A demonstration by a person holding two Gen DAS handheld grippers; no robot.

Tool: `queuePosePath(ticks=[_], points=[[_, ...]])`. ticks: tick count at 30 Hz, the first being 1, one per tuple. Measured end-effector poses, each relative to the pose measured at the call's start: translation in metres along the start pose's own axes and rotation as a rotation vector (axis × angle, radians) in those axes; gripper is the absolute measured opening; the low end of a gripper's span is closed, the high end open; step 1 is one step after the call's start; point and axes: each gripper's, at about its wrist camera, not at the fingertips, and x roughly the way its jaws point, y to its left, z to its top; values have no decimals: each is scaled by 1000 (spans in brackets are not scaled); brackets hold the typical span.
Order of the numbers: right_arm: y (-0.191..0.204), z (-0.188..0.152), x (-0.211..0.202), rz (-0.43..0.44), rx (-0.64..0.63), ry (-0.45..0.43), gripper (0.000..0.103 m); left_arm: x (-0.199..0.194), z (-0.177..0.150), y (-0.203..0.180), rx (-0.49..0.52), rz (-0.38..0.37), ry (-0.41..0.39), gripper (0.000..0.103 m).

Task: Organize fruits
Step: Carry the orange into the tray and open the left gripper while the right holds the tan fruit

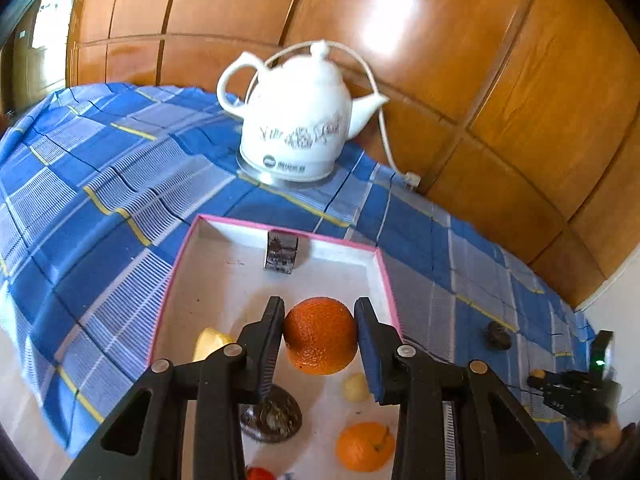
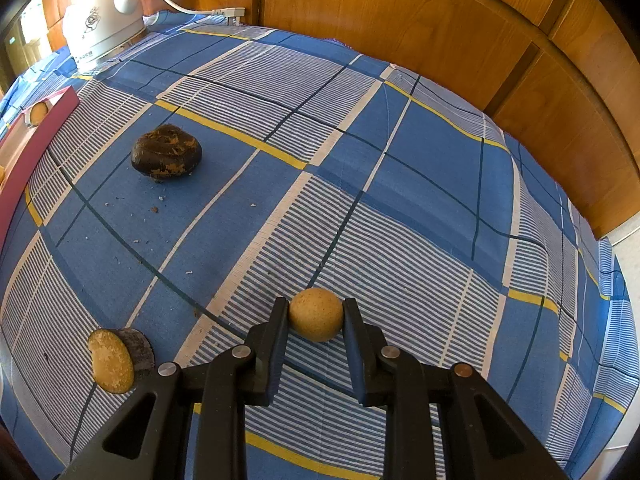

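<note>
Left wrist view: orange [image 1: 320, 334] pinched in left tool [image 1: 319, 332]; right tool [image 2: 316, 316] pinching small tan fruit [image 2: 316, 314].

Two oranges [image 1: 320, 334] [image 1: 365, 446], one kettle [image 1: 298, 120], one tray [image 1: 176, 276], two grippers [image 1: 319, 312] [image 2: 316, 312].

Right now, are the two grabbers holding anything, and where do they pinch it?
Yes. The left gripper pinches the orange by its two sides, above the pink-edged box. The right gripper pinches the small tan ball by its sides.
</note>
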Motion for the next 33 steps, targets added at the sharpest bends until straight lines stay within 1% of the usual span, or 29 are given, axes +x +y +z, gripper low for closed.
queuePosePath(ticks=[3, 5, 9, 11, 12, 13, 22, 27, 33], points=[[0, 0, 0, 2, 1, 0, 27, 18, -4, -3, 15, 9, 40, 37], [-1, 0, 0, 2, 1, 0, 27, 27, -7, -4, 30, 43, 53, 37], [-1, 0, 0, 3, 2, 0, 27, 37, -14, -1, 21, 68, 81, 37], [-1, 0, 1, 2, 2, 0, 27, 35, -18, -2, 30, 75, 76, 44], [-1, 0, 1, 3, 2, 0, 27, 33, -20, -2, 36, 84, 68, 49], [-1, 0, 0, 3, 3, 0, 27, 31, -21, -3, 40, 88, 60, 50], [0, 0, -1, -5, -4, -2, 27, -9, -35, -19, 107, 132, -20, 50], [0, 0, -1, -6, -4, -3, 27, -29, -48, -32, 133, 116, -45, 50], [0, 0, -1, -9, -4, -3, 27, -46, -57, -42, 155, 91, -62, 50]])
